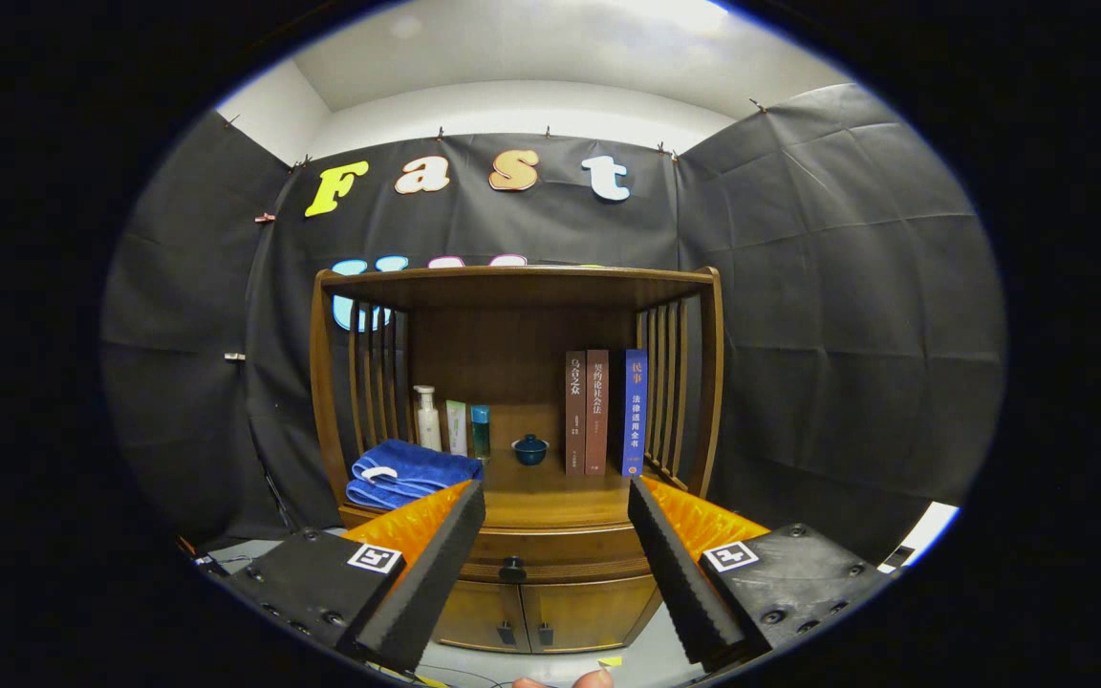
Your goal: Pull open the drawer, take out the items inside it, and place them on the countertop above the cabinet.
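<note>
We see the cabinet (517,420) straight ahead of the tool (556,516), its drawer (550,552) shut, knob (512,569) showing between the fingers. The desk (550,497) above carries — beyond the fingertips — three upright books (603,413), a folded blue towel (407,472), bottles (453,426), a small lidded cup (529,449). Tool fingers spread wide, gripping nothing.

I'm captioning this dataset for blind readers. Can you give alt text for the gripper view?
The gripper is open, aimed at the closed drawer and its dark knob on a wooden cabinet. On the countertop above sit a folded blue towel, three bottles, a small blue lidded cup and three upright books.
</note>
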